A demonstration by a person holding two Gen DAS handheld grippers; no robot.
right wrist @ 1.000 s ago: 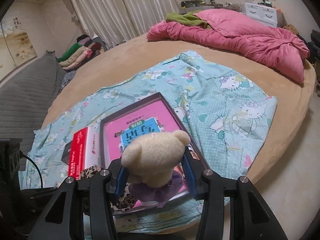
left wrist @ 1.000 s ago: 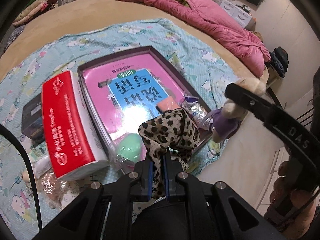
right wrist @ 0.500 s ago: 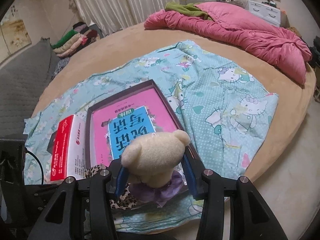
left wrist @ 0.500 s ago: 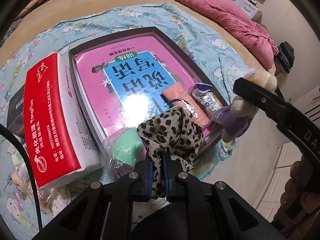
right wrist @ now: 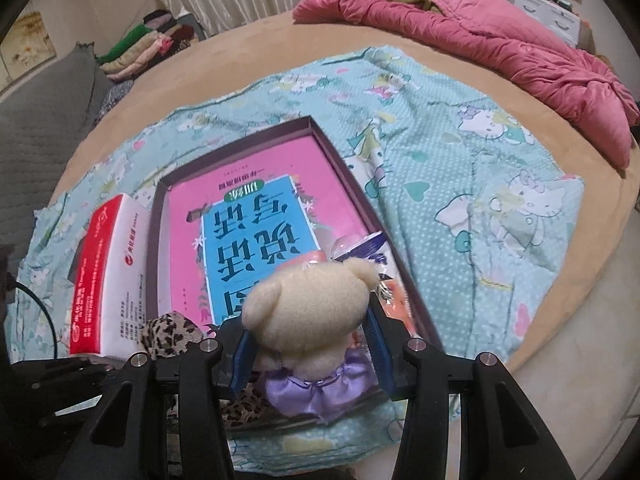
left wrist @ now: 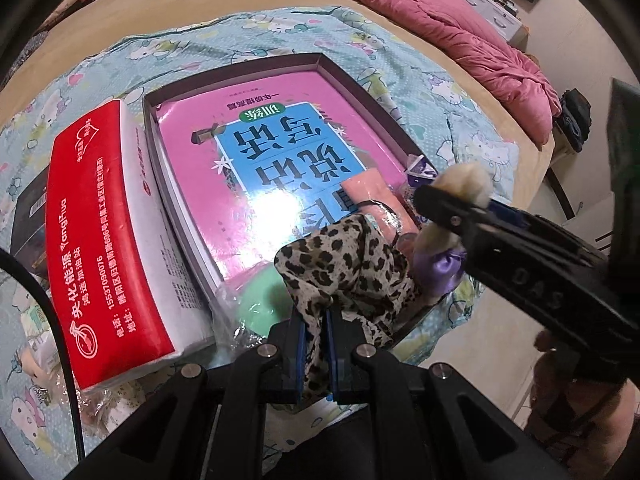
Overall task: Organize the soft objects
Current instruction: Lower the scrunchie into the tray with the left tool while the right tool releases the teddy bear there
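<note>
My left gripper (left wrist: pixel 316 344) is shut on a leopard-print cloth (left wrist: pixel 348 268) that hangs over the near end of a dark shallow box (left wrist: pixel 344 76). A pink and blue book (left wrist: pixel 272 160) fills most of the box. My right gripper (right wrist: pixel 308 344) is shut on a cream teddy bear (right wrist: pixel 308 304) in a purple dress, held over the box's near right corner. In the left wrist view the bear (left wrist: pixel 464 184) shows beside the right gripper's black finger (left wrist: pixel 520 248). The leopard cloth (right wrist: pixel 168 332) also shows at the lower left of the right wrist view.
A red and white tissue pack (left wrist: pixel 104 232) lies left of the box, with a wrapped green item (left wrist: pixel 260 304) near it. A peach item (left wrist: pixel 368 192) and a purple packet (left wrist: pixel 418 164) sit in the box. The teal cartoon sheet (right wrist: pixel 480 184) covers a round bed; a pink quilt (right wrist: pixel 500 48) lies behind.
Both grippers have come lower and closer to the box. The bear has moved in over the box's near right corner, next to the leopard cloth. Both grips are unchanged.
</note>
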